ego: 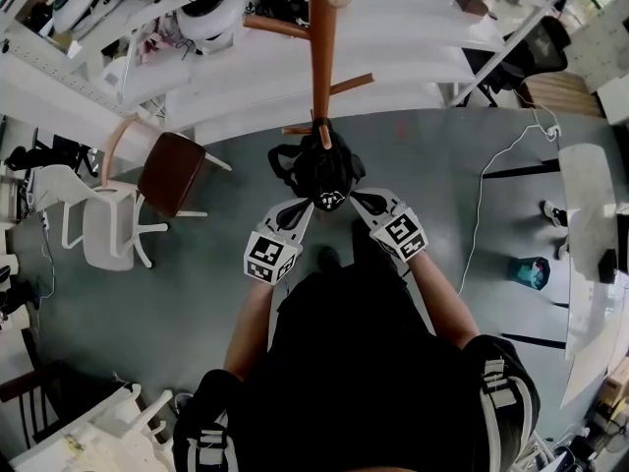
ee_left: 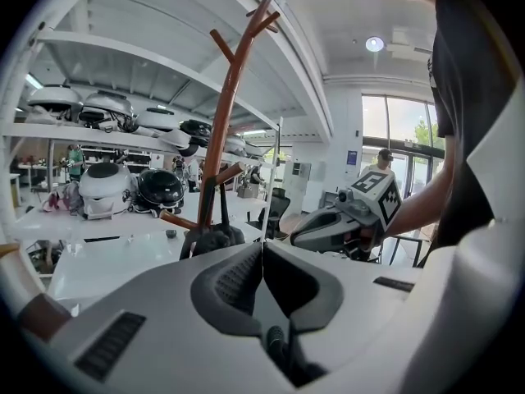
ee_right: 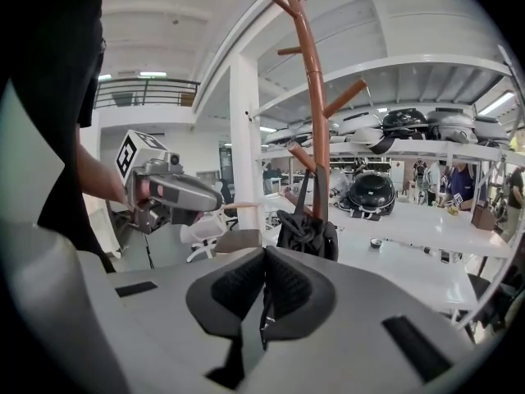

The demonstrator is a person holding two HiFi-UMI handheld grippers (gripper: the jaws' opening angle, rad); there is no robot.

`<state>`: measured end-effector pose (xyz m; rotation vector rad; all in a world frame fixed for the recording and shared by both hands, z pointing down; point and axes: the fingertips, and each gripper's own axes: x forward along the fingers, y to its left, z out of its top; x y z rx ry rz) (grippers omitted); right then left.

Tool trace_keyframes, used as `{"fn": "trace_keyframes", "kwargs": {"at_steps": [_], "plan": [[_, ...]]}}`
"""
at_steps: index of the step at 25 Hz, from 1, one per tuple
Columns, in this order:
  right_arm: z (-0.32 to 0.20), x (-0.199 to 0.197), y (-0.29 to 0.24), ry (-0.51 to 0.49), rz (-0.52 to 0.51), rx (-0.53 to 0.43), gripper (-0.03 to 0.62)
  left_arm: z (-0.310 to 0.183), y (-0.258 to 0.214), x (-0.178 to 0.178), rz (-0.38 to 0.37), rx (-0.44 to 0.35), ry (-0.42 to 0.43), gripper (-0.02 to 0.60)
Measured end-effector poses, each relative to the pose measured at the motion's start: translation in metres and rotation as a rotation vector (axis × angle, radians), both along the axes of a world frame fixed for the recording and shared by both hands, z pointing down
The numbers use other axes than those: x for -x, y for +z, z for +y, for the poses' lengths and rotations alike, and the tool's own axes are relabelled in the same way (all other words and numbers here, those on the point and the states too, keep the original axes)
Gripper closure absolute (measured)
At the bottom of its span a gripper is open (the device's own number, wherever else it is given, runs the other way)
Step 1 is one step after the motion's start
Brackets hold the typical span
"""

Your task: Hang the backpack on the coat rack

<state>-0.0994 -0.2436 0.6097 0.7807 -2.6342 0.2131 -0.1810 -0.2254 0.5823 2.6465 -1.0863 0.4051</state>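
A black backpack [ego: 319, 170] hangs by its top loop from a low peg of the brown wooden coat rack [ego: 322, 57]. In the left gripper view the backpack [ee_left: 212, 238] shows just past the jaws, on the rack [ee_left: 225, 105]. It hangs a short way ahead in the right gripper view too [ee_right: 308, 232], on the same pole [ee_right: 313, 97]. My left gripper [ego: 300, 207] and right gripper [ego: 366, 203] sit side by side just short of the backpack, apart from it. The jaws of the left gripper [ee_left: 262, 246] and of the right gripper [ee_right: 265, 253] are shut, with nothing between them.
A chair with a brown seat [ego: 172, 172] and a white chair [ego: 103, 224] stand to the left on the grey floor. White shelves holding helmets [ego: 211, 13] run behind the rack. A white table [ego: 590, 224] and a white cable [ego: 482, 205] lie to the right.
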Motion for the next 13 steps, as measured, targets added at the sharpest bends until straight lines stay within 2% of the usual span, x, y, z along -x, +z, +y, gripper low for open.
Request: {"fn": "trace_keyframes", "kwargs": {"at_steps": [13], "plan": [[0.0023, -0.0022, 0.0005, 0.006, 0.014, 0.005, 0.579, 0.0017, 0.0008, 0.0051, -0.003, 0.003, -0.005, 0.557]]}}
